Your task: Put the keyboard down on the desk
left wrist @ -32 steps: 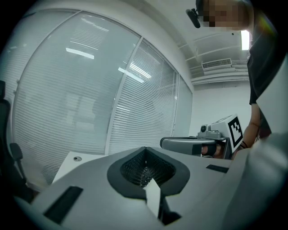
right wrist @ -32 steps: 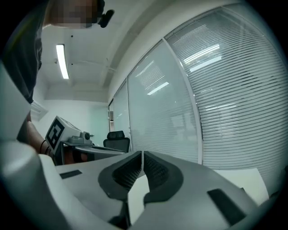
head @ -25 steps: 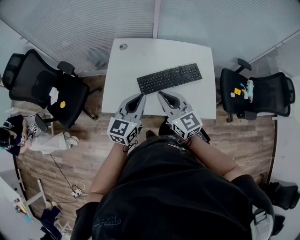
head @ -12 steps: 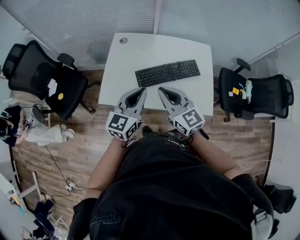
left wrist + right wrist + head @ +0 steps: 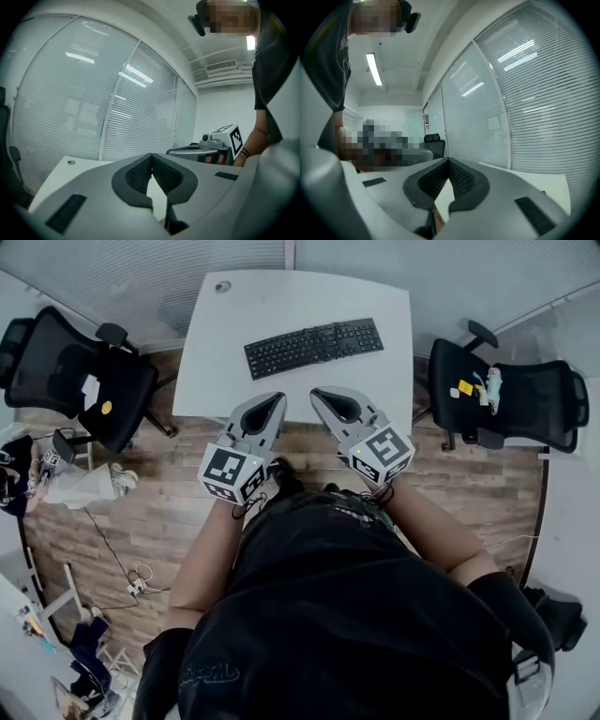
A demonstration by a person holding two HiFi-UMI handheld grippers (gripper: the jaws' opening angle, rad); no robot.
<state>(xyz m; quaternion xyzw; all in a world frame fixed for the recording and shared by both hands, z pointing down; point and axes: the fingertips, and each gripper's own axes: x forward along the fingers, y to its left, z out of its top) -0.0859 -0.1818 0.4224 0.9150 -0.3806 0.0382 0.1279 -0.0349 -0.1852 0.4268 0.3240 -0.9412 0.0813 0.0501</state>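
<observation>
A black keyboard (image 5: 313, 346) lies flat on the white desk (image 5: 375, 296), slanted slightly, near the desk's middle. My left gripper (image 5: 273, 399) hovers over the desk's near edge, short of the keyboard, its jaws shut with nothing between them. My right gripper (image 5: 320, 394) hangs beside it, just right of it, also shut and empty. In the left gripper view the jaw tips (image 5: 151, 156) meet, and the right gripper's body (image 5: 206, 149) shows to the right. In the right gripper view the tips (image 5: 448, 161) meet too. The keyboard is hidden in both gripper views.
A round cable grommet (image 5: 222, 285) sits at the desk's far left corner. Black office chairs stand at the left (image 5: 75, 381) and right (image 5: 506, 404) of the desk. Blinds cover the glass wall behind. Cables and bags lie on the wooden floor (image 5: 112, 531) at left.
Both grippers have drawn back from the keyboard toward the near desk edge. The keyboard stays on the desk. The head view has shifted, so the desk sits higher in frame.
</observation>
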